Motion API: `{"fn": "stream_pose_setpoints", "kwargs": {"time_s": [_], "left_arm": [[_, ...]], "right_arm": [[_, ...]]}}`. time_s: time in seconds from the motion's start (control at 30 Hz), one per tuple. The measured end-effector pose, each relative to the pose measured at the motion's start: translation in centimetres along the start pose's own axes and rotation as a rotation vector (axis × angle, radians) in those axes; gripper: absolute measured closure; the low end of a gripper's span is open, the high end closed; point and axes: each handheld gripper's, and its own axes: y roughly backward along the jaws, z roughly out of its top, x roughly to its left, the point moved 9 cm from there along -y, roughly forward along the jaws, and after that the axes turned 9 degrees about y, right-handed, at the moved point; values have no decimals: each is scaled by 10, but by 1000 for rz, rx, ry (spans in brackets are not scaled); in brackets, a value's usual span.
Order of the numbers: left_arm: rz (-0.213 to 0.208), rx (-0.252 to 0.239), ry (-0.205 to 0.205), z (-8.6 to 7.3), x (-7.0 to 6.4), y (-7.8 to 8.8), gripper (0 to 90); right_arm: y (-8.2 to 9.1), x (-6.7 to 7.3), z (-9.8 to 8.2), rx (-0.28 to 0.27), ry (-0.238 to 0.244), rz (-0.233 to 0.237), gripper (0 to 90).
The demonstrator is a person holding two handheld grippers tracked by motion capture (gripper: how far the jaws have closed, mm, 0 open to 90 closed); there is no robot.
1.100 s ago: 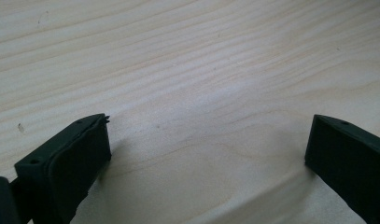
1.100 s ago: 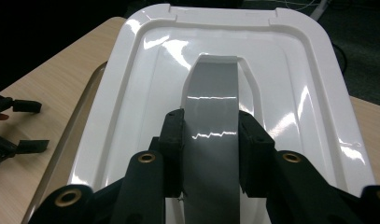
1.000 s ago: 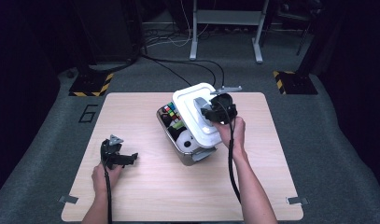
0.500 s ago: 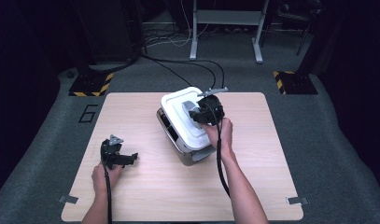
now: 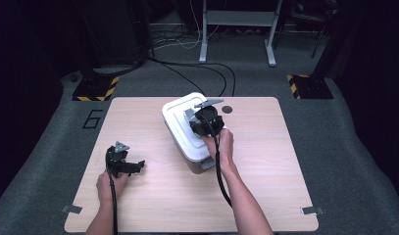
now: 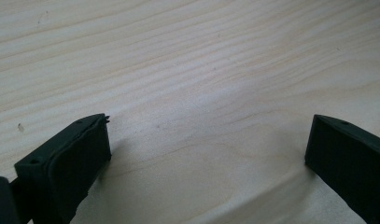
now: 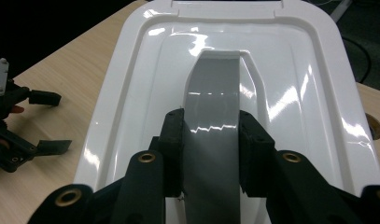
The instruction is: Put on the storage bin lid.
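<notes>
A white lid (image 5: pixel 185 125) with a grey handle (image 7: pixel 211 121) running down its middle lies across the top of a grey box (image 5: pixel 199 164) that stands near the centre of the wooden table (image 5: pixel 265 196). In the high view the lid covers the box almost fully, with only a lower corner of the box wall showing beneath its near edge; whether the lid is seated all the way down or resting slightly askew is hard to judge from that angle. The right gripper (image 7: pixel 210 123) is clenched on the grey handle: in the right gripper view its two black pads press against the handle's opposite sides, with the grey strip running straight up between them and the glossy white lid spreading out on both sides. In the high view the right gripper (image 5: pixel 207 120) sits on top of the lid, the person's right hand (image 5: pixel 221 144) behind it at the lid's near right edge, and its cable trails back along the forearm. The left gripper (image 5: pixel 121 161) rests well apart from the box, at the left part of the table, held by the left hand (image 5: pixel 109 185) close to the near edge. Its jaws are released and stand wide, with nothing but bare wood grain between them in the left gripper view. The same gripper also appears at the left edge of the right gripper view, lying on the tabletop beside the lid.
</notes>
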Motion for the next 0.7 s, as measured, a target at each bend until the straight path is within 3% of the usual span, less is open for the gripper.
{"fn": "stream_pose_setpoints", "kwargs": {"time_s": [0.03, 0.23, 0.37, 0.43, 0.47, 0.6, 0.7], "left_arm": [[1, -3, 3, 0, 0, 0, 0], [1, 0, -3, 0, 0, 0, 0], [3, 1, -6, 0, 1, 0, 0], [1, -2, 1, 0, 0, 0, 0], [2, 8, -12, 0, 1, 1, 0], [1, 2, -1, 0, 0, 0, 0], [3, -5, 1, 0, 0, 0, 0]], "right_arm": [[0, -1, -1, -4, 17, -4, 671], [0, 0, -3, -8, 10, 5, 672], [-1, 0, -8, -8, -18, 21, 673], [-3, 3, -13, -33, -36, 45, 671], [-3, 3, -13, -38, -32, 37, 671], [-5, 5, -11, -20, -7, 32, 672], [-4, 4, -12, -24, -21, 44, 672]]}}
